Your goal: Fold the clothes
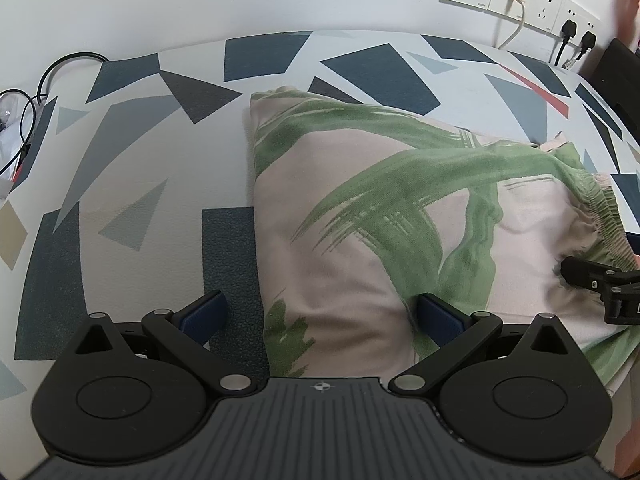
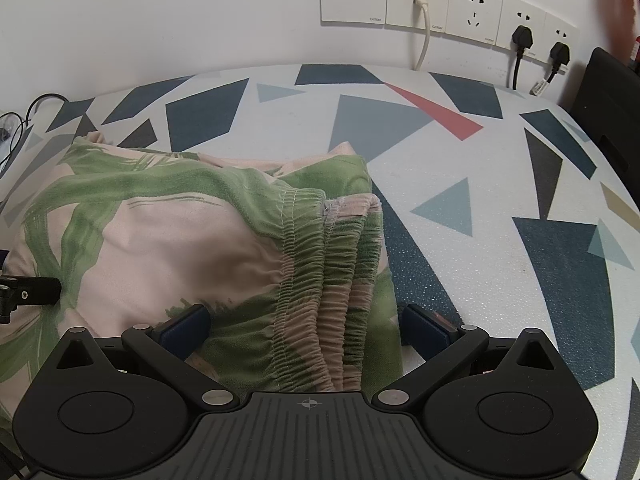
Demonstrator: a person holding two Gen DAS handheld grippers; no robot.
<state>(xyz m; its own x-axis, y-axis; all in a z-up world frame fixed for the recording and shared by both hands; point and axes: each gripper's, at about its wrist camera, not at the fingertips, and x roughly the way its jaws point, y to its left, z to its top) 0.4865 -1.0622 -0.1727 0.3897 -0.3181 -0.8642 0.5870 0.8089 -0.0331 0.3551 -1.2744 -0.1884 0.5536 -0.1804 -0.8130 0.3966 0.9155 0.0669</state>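
Left wrist view shows the left gripper (image 1: 320,312) spread wide with nothing between its fingers, straddling the left edge of the folded garment (image 1: 380,216): one finger is over the bare patterned tabletop (image 1: 140,184), the other over the pink-and-green cloth. The garment lies folded flat on the tabletop, its gathered elastic waistband (image 1: 604,216) at the far right, where the right gripper's tip (image 1: 580,276) rests at the cloth. Right wrist view has the right gripper (image 2: 308,328) equally wide apart and empty, the ruched waistband (image 2: 332,280) lying directly between its fingers, right finger over the tabletop (image 2: 480,200). Wall sockets (image 2: 440,0) line the wall behind.
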